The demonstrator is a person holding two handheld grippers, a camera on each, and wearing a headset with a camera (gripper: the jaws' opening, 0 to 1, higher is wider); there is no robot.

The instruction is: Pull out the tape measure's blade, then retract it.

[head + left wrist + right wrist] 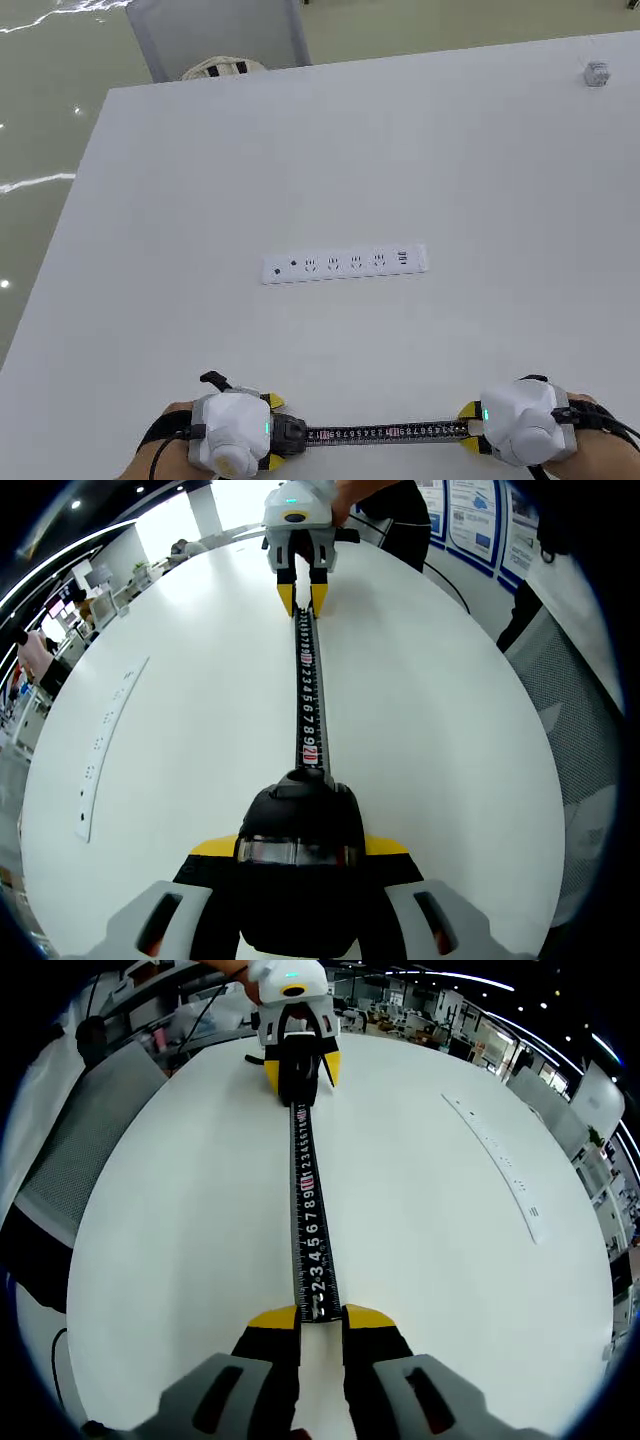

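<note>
- Head view: the left gripper (272,432) is clamped on the tape measure case (291,434). The blade (385,433) runs straight out of the case to the right gripper (468,428), whose jaws are closed on the blade's tip end. The blade lies low over the white table (350,150); I cannot tell whether it touches it. A power strip (345,264) lies well beyond both grippers, clear of the blade's line.
- Left gripper view: the black case sits between my own jaws, which press on its two sides, and the blade leaves the case straight ahead. The right gripper is at the far end, exactly in line. I judge that the pull-out is mostly done, or done.
- Right gripper view: my jaws are together on the blade near its low numbers, and the printed face looks upward, flat and without twist. The hook itself is hidden between the jaws.
- To do this step well, I would hold the left gripper firm and quiet and move only the right gripper along the blade's own line. Any side move would bend or roll the blade.
- For the return I would not open the right jaws at once, because the spring may whip the blade back. Better to walk the tip toward the case slowly and release it just beside the mouth.
</note>
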